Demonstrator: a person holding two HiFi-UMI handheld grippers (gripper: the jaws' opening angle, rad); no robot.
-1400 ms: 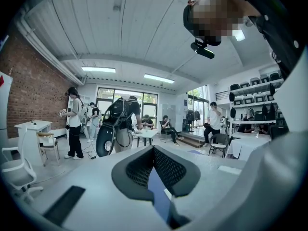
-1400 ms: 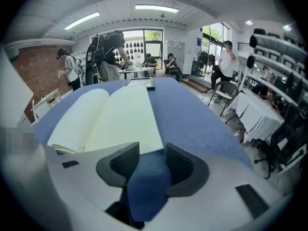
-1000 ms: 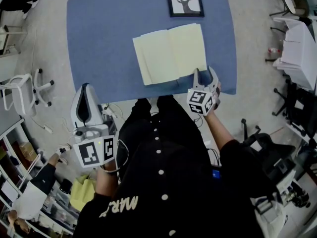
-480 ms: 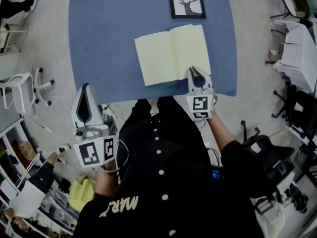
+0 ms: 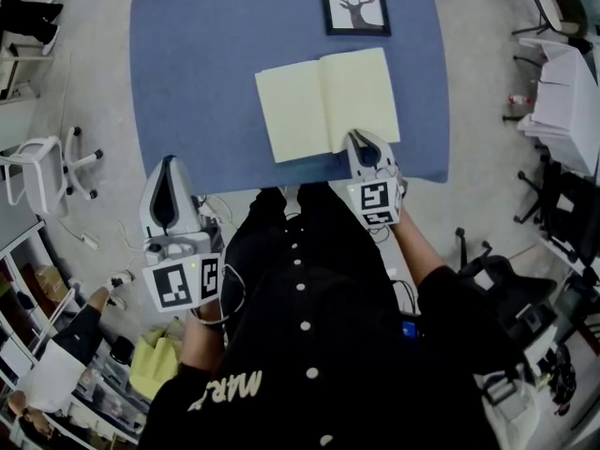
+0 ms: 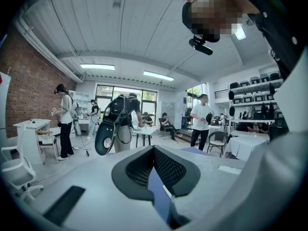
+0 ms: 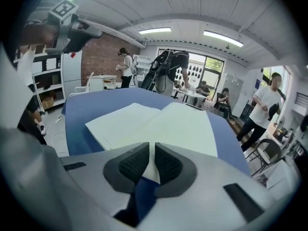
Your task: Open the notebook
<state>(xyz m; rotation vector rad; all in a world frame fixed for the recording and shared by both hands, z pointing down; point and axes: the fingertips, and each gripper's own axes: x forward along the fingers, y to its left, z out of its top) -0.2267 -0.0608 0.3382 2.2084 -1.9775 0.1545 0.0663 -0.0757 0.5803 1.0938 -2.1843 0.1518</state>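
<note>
The notebook (image 5: 323, 101) lies open and flat on the blue table (image 5: 206, 64), showing two pale yellow pages. It also fills the middle of the right gripper view (image 7: 159, 121). My right gripper (image 5: 361, 143) points down at the notebook's near edge, under the right page. Its jaws are closing and stand almost together (image 7: 153, 148). Through the narrow gap I see only page and blue table, and nothing is pinched. My left gripper (image 5: 167, 178) hangs off the table's near left corner, shut and empty (image 6: 153, 150), pointing out into the room.
A framed deer picture (image 5: 354, 0) lies at the table's far edge, beyond the notebook. A white chair (image 5: 42, 172) stands on the floor to the left. A white-covered table (image 5: 567, 92) and dark chairs stand to the right. Several people stand far off in the room.
My right gripper moved left from the notebook's near right corner to under the right page. Its jaws went from wide apart to nearly together. The left gripper stayed put.
</note>
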